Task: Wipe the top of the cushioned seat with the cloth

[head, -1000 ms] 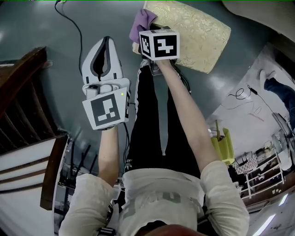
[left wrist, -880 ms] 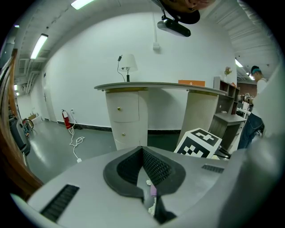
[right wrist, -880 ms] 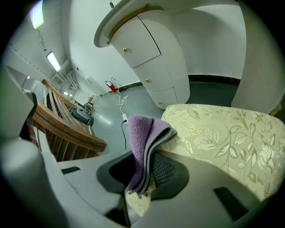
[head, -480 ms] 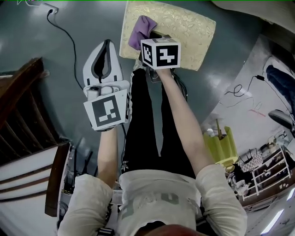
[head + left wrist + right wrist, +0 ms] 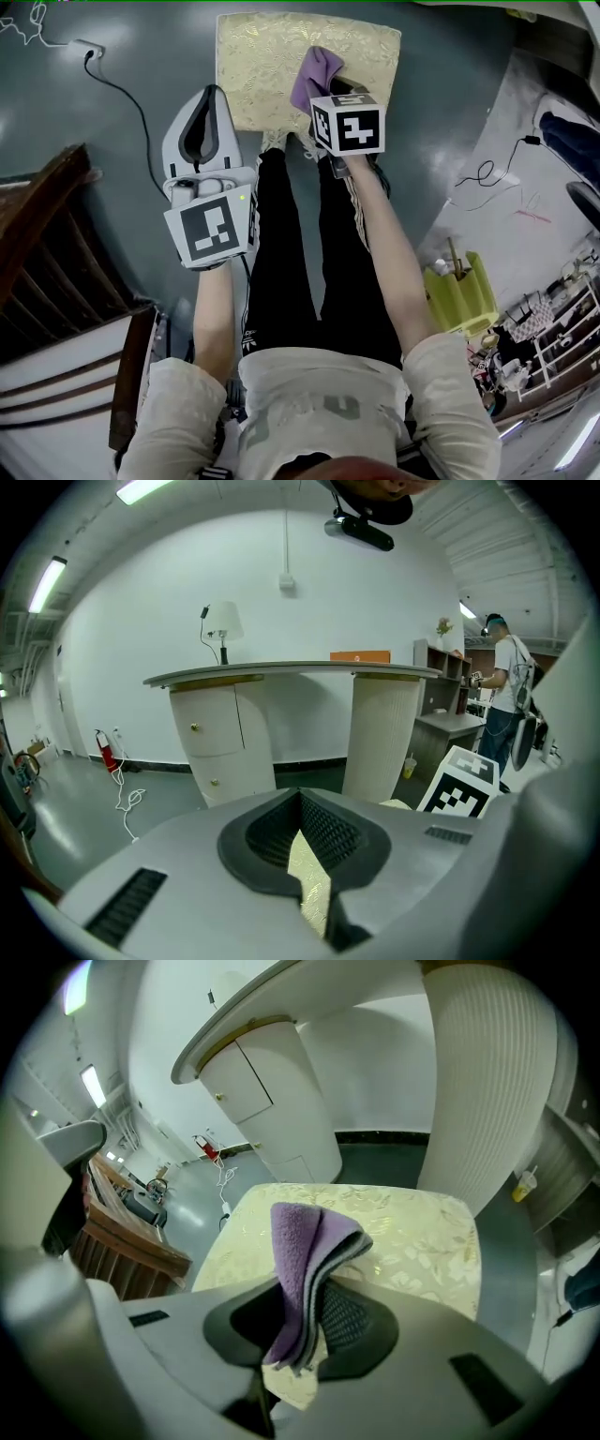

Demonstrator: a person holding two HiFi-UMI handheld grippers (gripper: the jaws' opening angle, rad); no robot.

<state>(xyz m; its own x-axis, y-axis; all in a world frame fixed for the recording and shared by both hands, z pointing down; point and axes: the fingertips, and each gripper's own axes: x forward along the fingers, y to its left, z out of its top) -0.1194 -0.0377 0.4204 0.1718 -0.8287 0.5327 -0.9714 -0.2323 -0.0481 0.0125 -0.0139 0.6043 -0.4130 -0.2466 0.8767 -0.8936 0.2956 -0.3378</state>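
At the top centre of the head view lies one cushioned seat (image 5: 262,56), pale gold with a leaf pattern, on the grey floor (image 5: 84,131). One purple cloth (image 5: 315,77) hangs folded over the seat's lower right part. The right gripper (image 5: 330,94) has its jaws clamped on that cloth, which stands up between the pads. The left gripper (image 5: 210,98) is at centre left, over the floor just beside the seat's lower left corner. Its jaws are together with nothing between them — only a sliver of gold seat shows past them in the left gripper view.

Two grippers, then, each with one black-and-white marker cube — the patterns are squares, not letters. One cable (image 5: 127,89) runs from a socket strip at the upper left. The print on the person's shirt (image 5: 319,412) is too blurred to read, and so is the orange box (image 5: 360,656) on the counter.
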